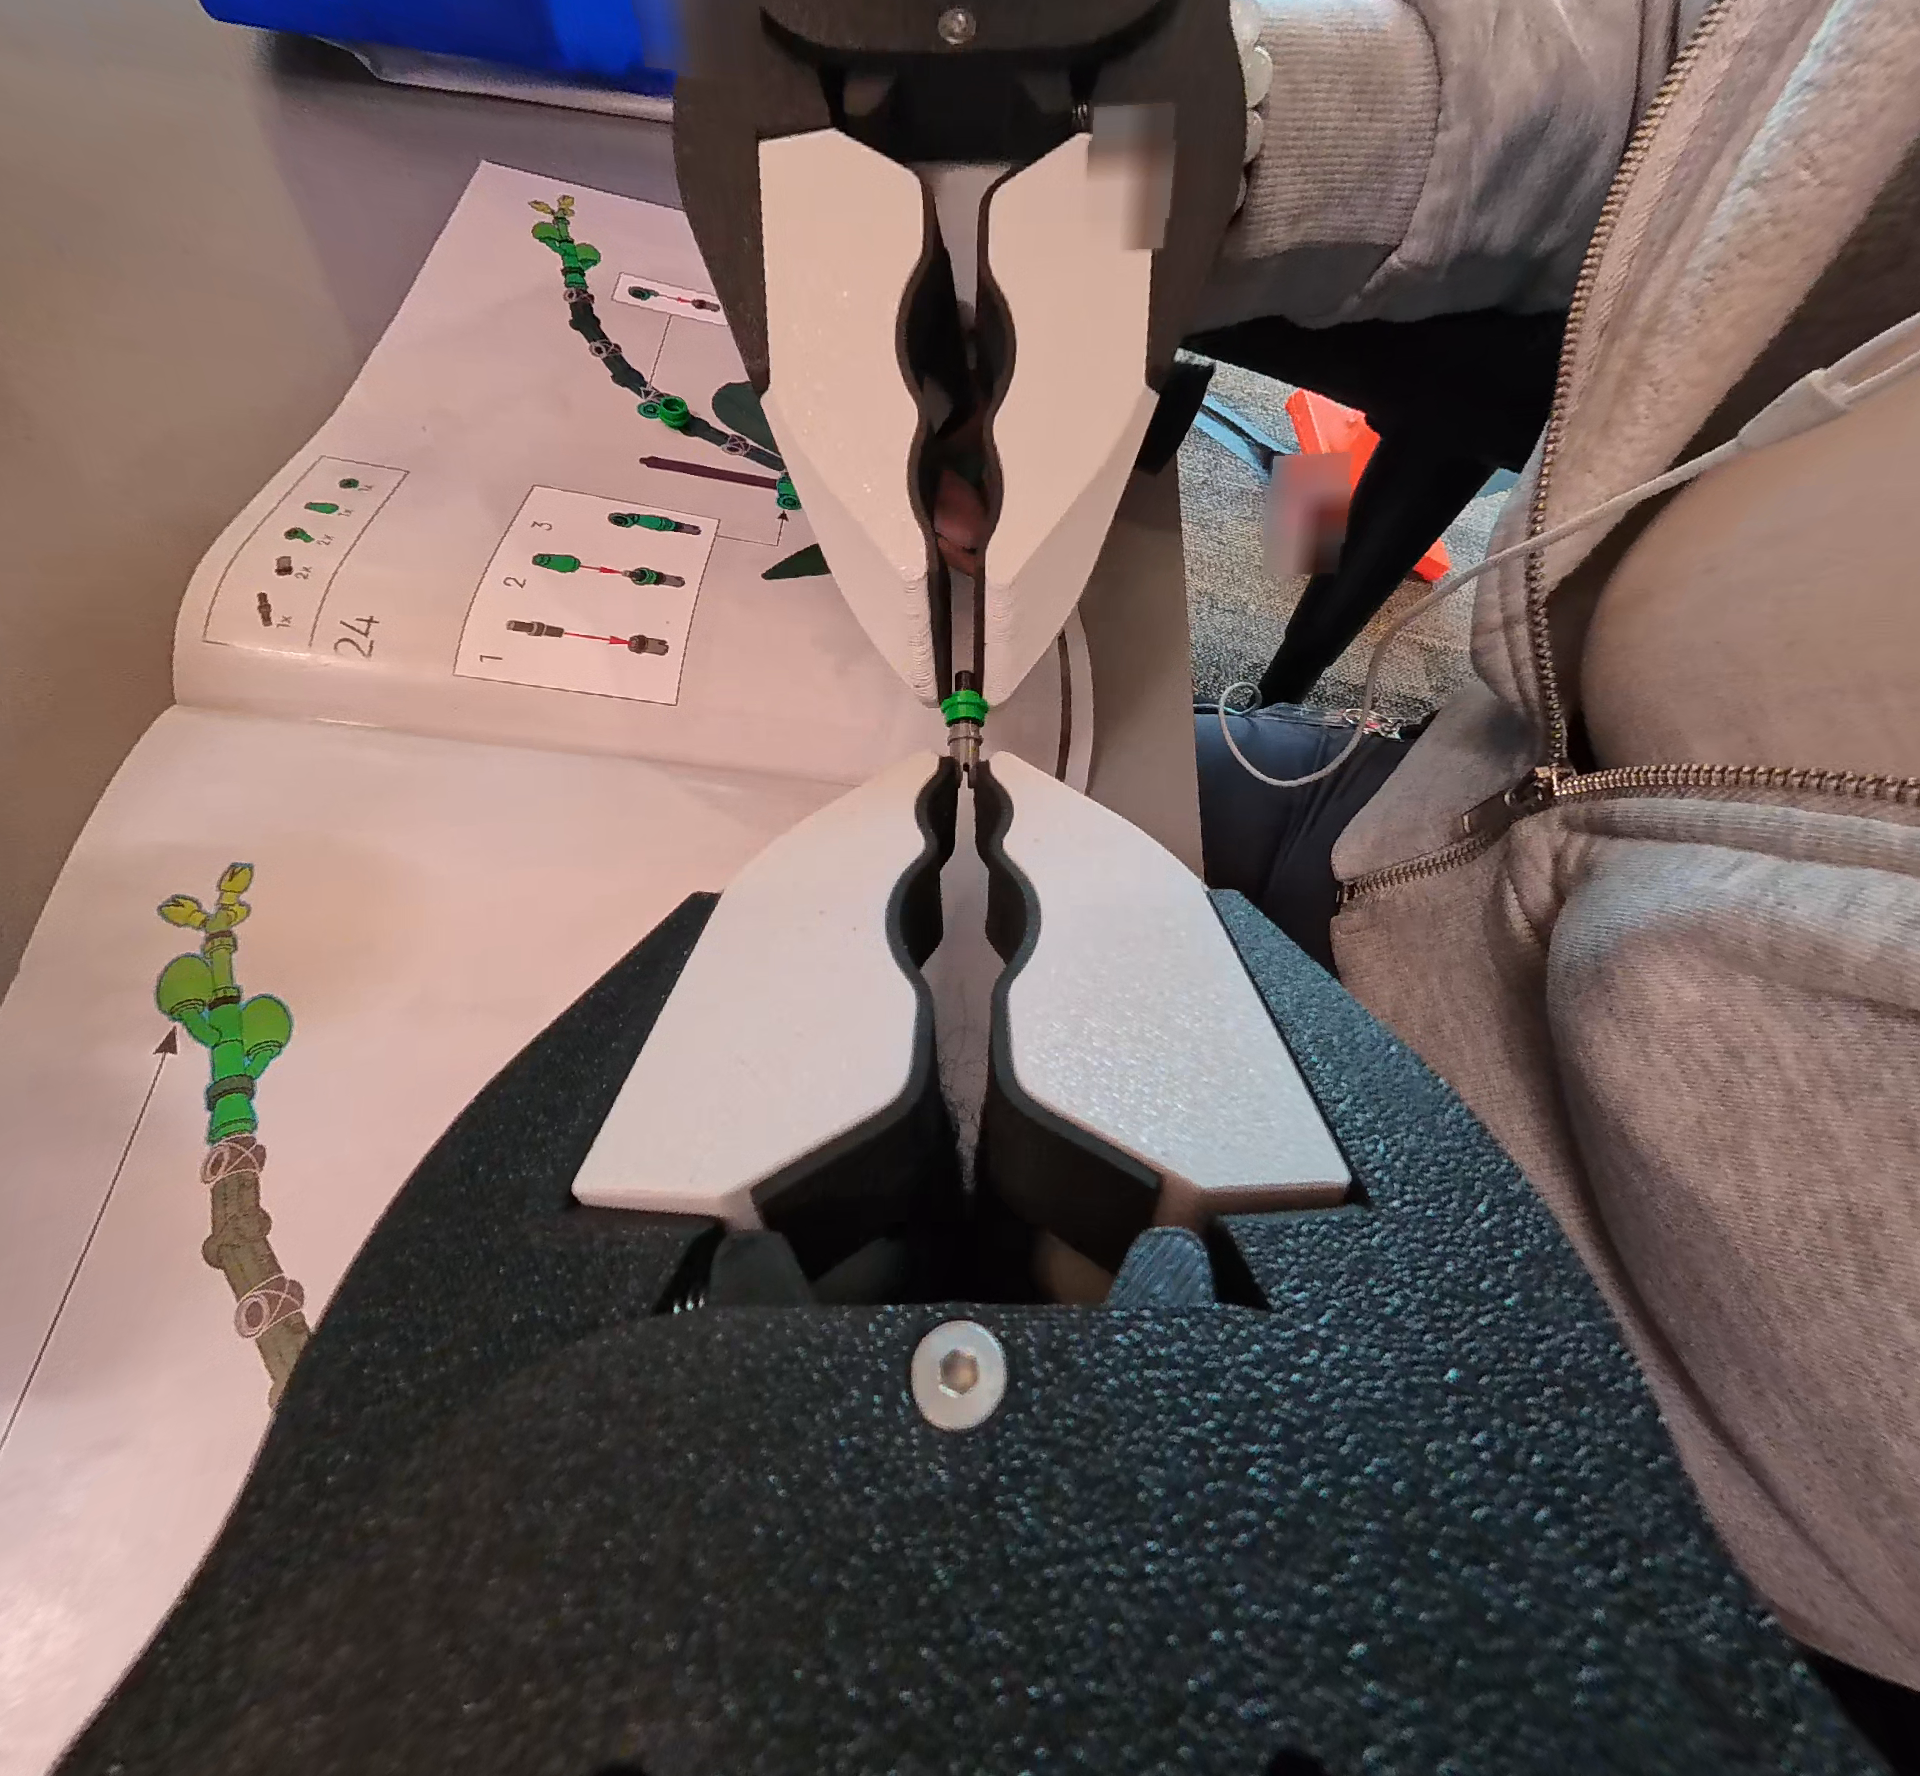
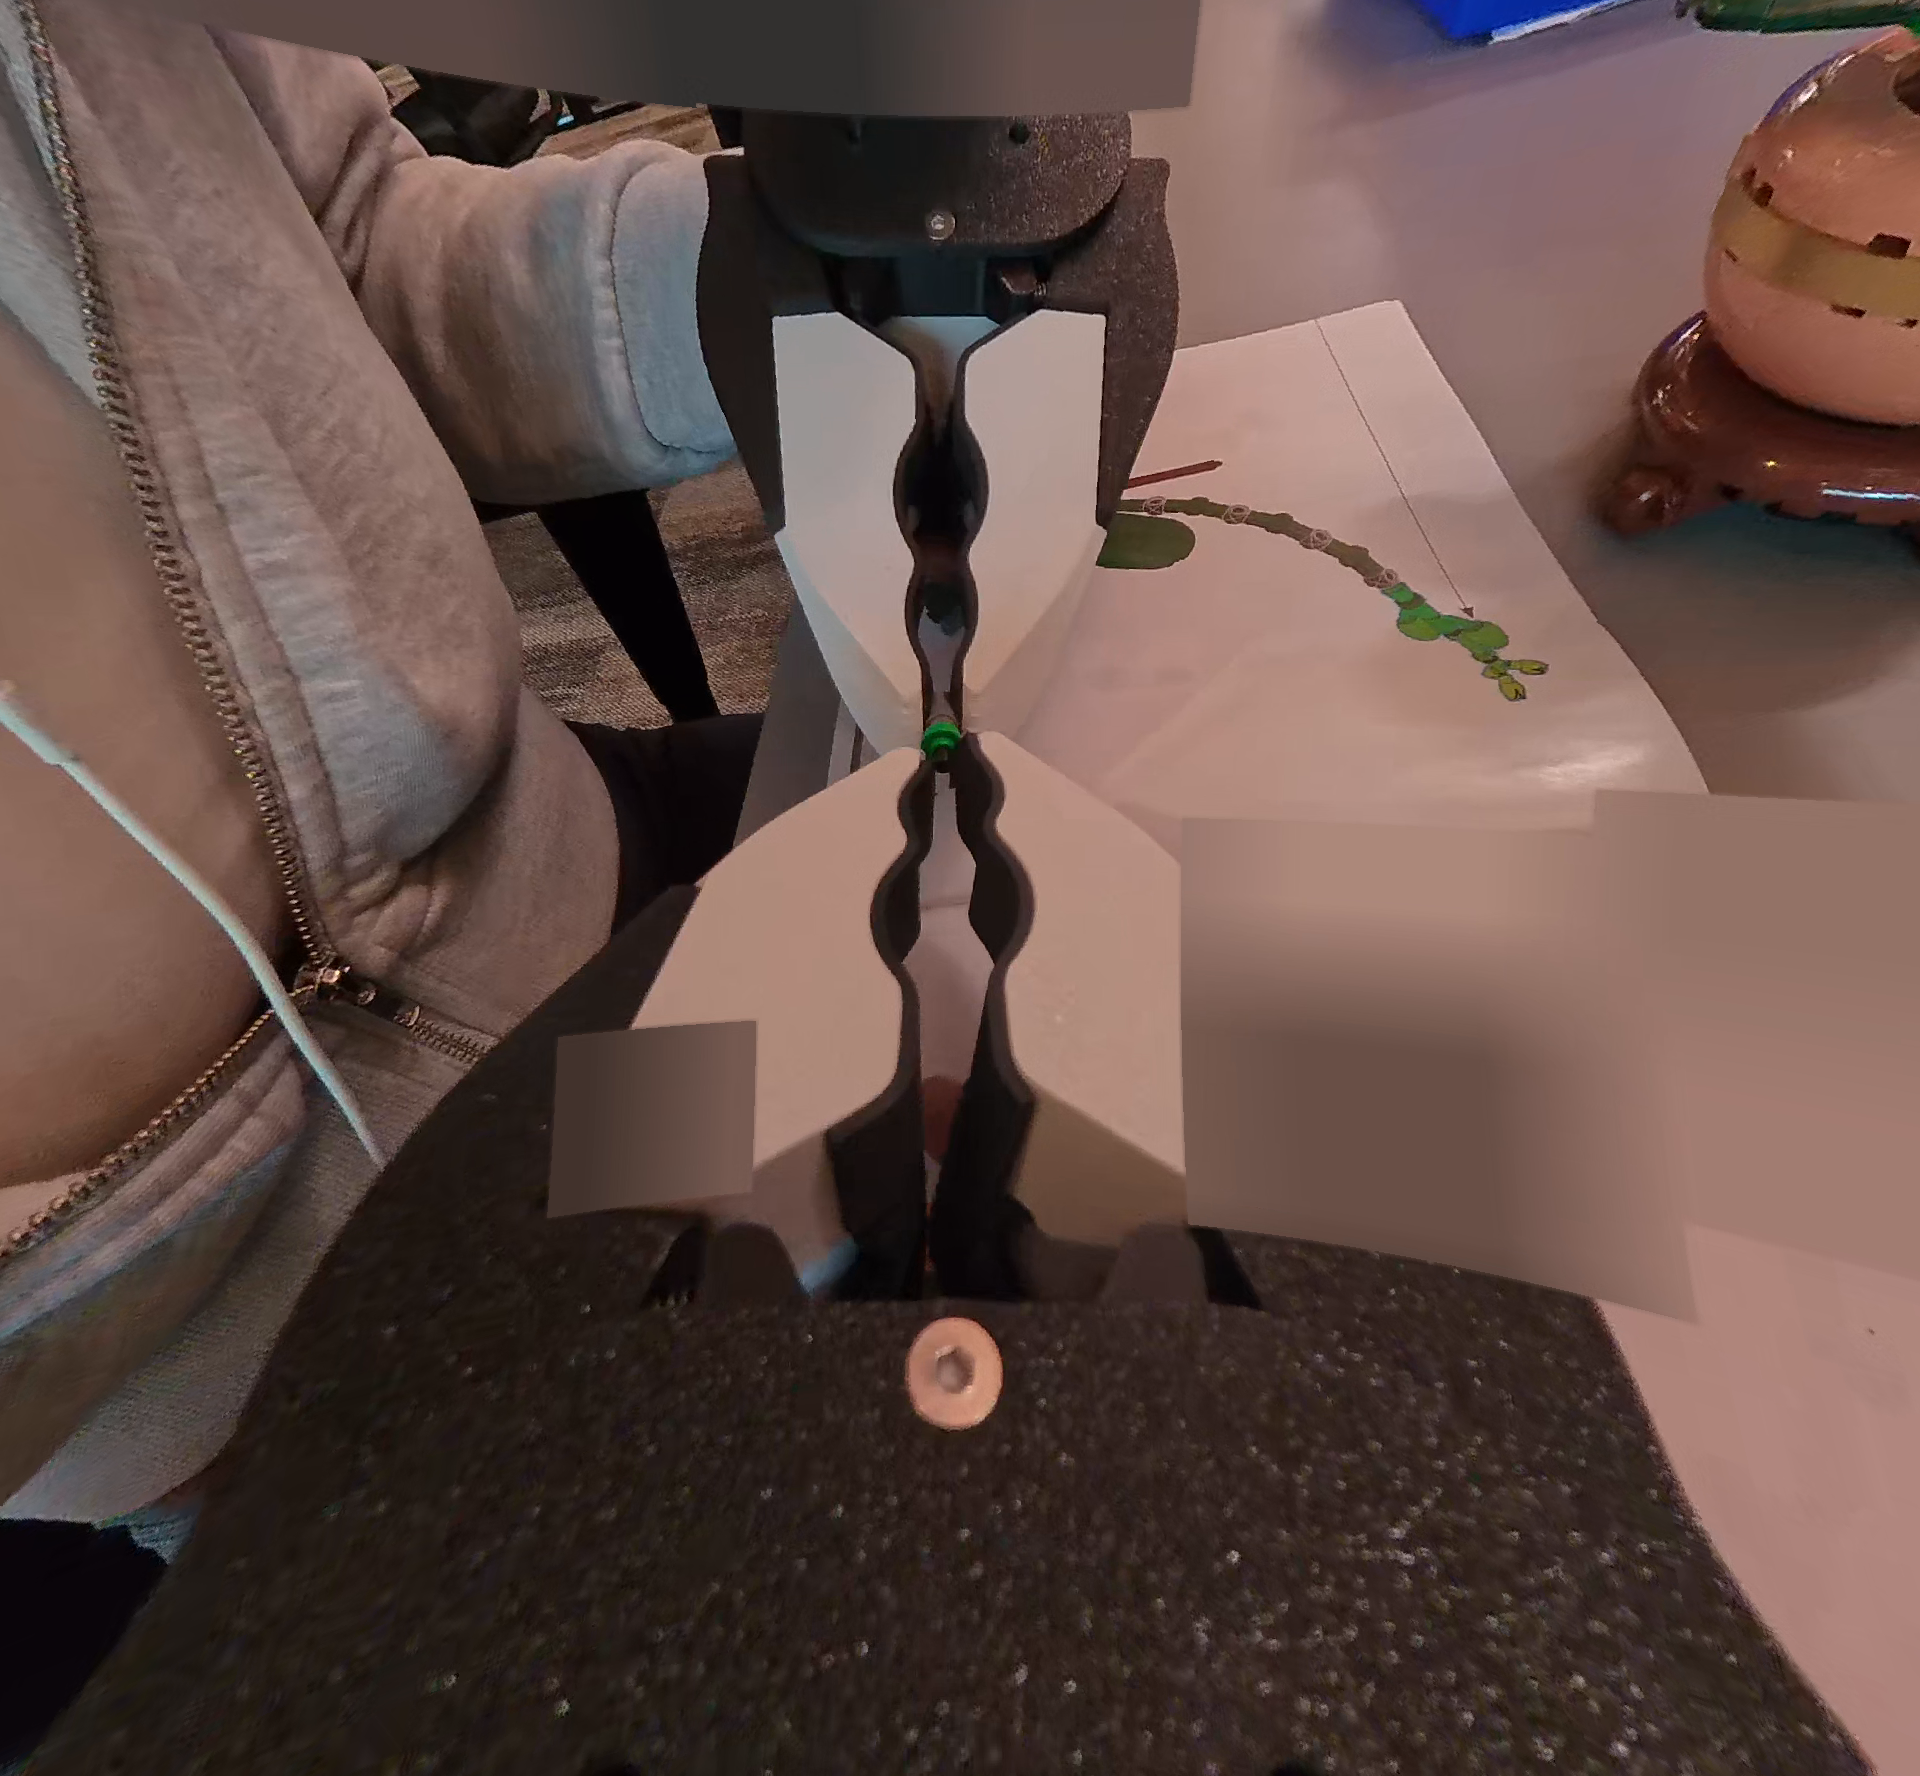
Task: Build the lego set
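Green-collared pin (image 1: 961, 724) (grey shaft) bridges our 2 grippers, tip to tip. Left gripper (image 1: 964, 770) and right gripper (image 2: 940, 762) each clamp 1 end, over the booklet (image 1: 499, 583).

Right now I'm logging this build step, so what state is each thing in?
Left hand-held gripper: shut on the small grey pin.
Right hand-held gripper: shut on the pin's dark end.
Small grey pin with green plastic collar: held between both grippers, off the table.
Paper instruction booklet: lying open.

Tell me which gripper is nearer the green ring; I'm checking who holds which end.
Right. The right gripper has its fingertips against the green ring, pinching the dark stub behind it; the left gripper pinches the grey pin, slightly short of the ring.
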